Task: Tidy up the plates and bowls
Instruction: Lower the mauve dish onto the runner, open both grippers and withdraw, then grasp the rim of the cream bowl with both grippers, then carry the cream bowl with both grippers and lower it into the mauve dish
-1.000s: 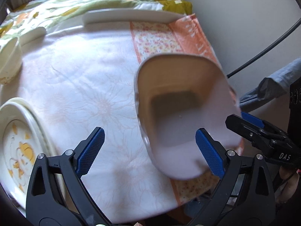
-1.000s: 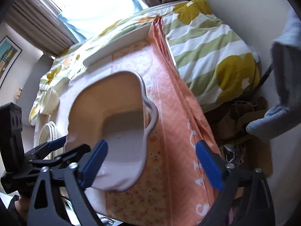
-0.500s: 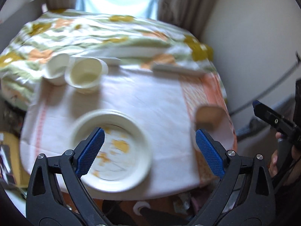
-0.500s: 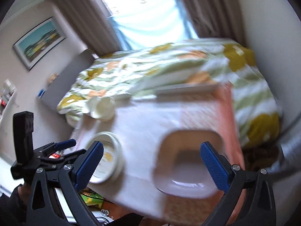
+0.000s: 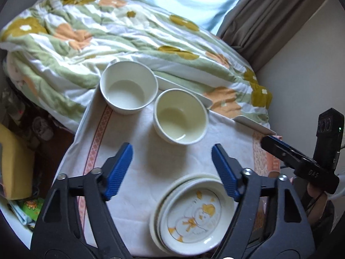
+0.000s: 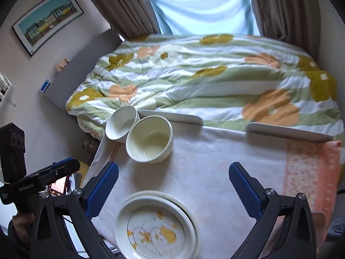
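nearest, a stack of plates (image 6: 155, 226) with a yellow print is seen at the near edge of the cloth-covered table (image 6: 215, 161). over it the right gripper (image 6: 173, 192) is held with jaws wide apart and nothing between them. the left gripper (image 5: 171, 172) is held with jaws closing on nothing. farther back, two empty bowls (image 5: 180, 118) are set just beside each other at the far left. beyond them a flowered quilt (image 6: 204, 75) is spread.
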A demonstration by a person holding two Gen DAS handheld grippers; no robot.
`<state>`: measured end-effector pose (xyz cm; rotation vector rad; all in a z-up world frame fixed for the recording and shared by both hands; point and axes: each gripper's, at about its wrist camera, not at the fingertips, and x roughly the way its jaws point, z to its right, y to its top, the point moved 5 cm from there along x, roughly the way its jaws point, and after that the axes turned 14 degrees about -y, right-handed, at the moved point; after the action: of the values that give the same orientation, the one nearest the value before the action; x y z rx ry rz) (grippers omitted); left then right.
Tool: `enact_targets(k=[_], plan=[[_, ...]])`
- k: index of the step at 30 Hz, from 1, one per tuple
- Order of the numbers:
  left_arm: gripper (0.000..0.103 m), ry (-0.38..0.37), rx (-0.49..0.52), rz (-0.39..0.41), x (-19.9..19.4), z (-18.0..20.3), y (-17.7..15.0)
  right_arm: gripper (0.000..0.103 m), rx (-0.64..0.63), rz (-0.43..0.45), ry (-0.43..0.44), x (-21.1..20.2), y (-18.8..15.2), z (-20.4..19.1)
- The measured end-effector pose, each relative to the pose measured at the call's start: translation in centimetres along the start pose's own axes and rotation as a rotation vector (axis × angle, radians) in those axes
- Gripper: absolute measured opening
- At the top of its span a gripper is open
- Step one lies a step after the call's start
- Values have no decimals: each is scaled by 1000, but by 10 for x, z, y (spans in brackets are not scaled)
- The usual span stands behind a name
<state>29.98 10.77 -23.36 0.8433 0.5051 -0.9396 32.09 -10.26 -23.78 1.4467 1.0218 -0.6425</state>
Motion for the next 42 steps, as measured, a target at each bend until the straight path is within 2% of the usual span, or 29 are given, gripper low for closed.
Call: enact_targets(k=[1,3,4,6,7,9,10,13,14,16,20,25,33,42], plan=[[61,-5,-8,-15,13,-8,4,94,6,-24,-5,16,3,-6],[54,-27,-11,-34,38,-21,10,78,19,-85,-18,50,6,-17],[50,-33,-13,-61,53,-30,13,74,25,-104,-21,62,7,-19],[48,-53,-21,-108,76,-39,16,63,32,-143,-36,84,8,-22],[48,-56,-22,-120,85,-42,18,62,36,-161,-47,94,8,-24],[45,-54,-22,-148,102,-49,20,58,51,-191,-66,108,7,-24],[39,-55,-25,-156,109,-51,21,58,55,-199,-71,111,8,-24],[36,-77,-32,-180,124,-56,26,53,47,-219,-85,123,10,-28],[34,-78,-25,-190,129,-57,27,48,47,-225,-84,128,11,-30],[23,-82,-17,-203,135,-60,31,38,55,-237,-77,134,12,-31],[20,-84,13,-216,138,-59,35,16,67,-266,-64,142,11,-33],[20,-68,47,-229,140,-57,36,14,61,-260,-96,143,11,-38],[20,-85,55,-238,135,-55,37,14,90,-248,-101,136,9,-37],[20,-84,132,-198,105,-20,37,14,115,-173,-94,94,12,-33]])
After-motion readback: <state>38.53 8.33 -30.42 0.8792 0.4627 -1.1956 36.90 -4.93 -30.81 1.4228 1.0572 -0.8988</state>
